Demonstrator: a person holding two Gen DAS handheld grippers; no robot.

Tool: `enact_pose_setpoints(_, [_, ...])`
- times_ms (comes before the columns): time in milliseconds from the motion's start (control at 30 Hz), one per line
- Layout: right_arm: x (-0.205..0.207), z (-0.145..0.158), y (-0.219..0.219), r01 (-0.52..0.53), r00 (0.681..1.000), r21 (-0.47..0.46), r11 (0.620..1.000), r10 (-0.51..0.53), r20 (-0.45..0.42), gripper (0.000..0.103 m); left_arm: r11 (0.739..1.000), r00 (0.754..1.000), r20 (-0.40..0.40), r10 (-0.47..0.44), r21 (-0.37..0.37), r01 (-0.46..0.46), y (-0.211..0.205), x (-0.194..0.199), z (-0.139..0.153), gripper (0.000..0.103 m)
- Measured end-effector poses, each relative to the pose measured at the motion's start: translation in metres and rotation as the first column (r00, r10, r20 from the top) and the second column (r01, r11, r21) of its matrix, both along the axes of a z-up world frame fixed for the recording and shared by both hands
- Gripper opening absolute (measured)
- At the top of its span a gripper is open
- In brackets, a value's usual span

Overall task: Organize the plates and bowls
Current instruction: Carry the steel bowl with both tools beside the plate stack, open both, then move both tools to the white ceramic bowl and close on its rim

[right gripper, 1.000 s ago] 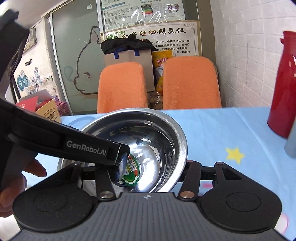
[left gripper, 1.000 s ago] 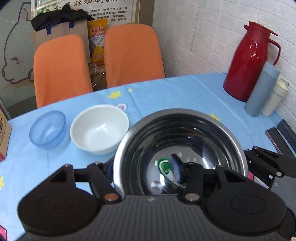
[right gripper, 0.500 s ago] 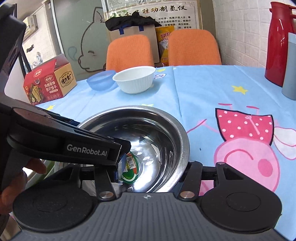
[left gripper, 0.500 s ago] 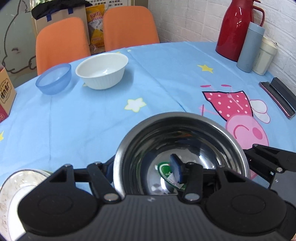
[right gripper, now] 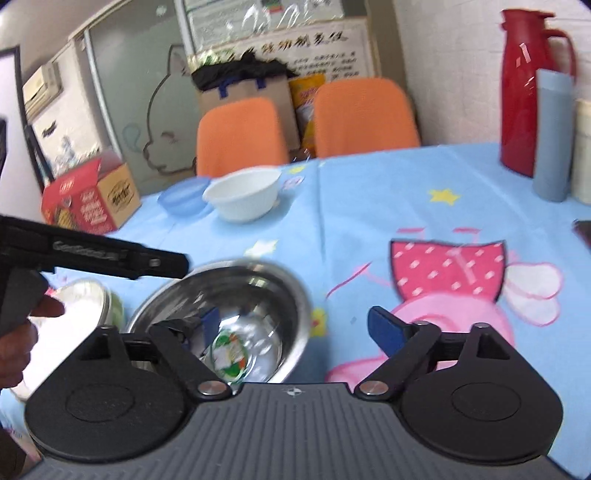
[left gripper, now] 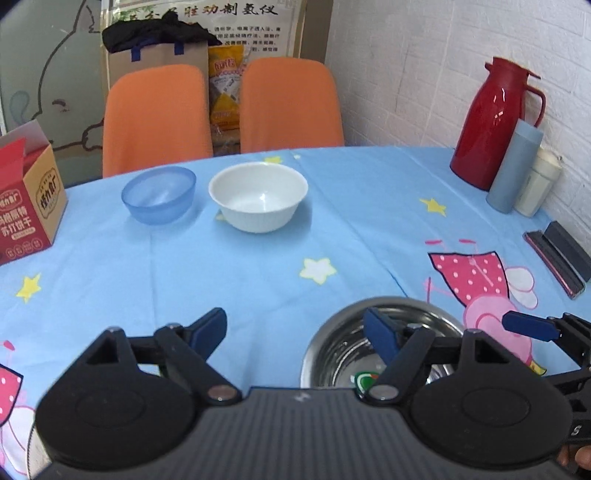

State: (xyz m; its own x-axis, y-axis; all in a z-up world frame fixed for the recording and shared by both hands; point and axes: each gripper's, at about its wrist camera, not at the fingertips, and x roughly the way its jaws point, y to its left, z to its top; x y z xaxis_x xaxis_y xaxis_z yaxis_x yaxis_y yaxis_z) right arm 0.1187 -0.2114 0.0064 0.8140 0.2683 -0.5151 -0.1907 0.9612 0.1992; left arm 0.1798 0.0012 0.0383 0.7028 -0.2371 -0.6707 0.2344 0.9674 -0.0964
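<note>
Both your grippers are spread wide and grip nothing: the left gripper (left gripper: 295,332) has one finger above the steel bowl (left gripper: 332,354), the right gripper (right gripper: 291,326) likewise; the bowl sits on the blue tablecloth (left gripper: 258,258); beyond stand a white bowl (left gripper: 258,197) and blue bowl (left gripper: 159,194); moving sideways could knock the steel bowl's rim.

Office break or meeting room: frosted glass partition (left gripper: 44,74) with cartoon decal and wall poster (left gripper: 236,14) behind two orange chairs (left gripper: 157,118), white brick wall (left gripper: 424,74) beside them.
</note>
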Motion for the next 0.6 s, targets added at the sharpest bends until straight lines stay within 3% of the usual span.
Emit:
enact_pose_setpoints(333, [0.027, 0.016, 0.009, -0.054, 0.998, -0.001, 0.999, 0.054, 0.025, 0.103, 0.997, 0.997, -0.026, 0.070, -0.032, -0.071, 0.027, 0.013, 0.004, 0.077])
enact_pose_setpoints(600, [0.087, 0.034, 0.032, -0.120, 0.992, -0.096, 0.988, 0.124, 0.030, 0.103, 0.974, 0.986, -0.076, 0.147, -0.164, -0.158, 0.053, 0.054, 0.008, 0.077])
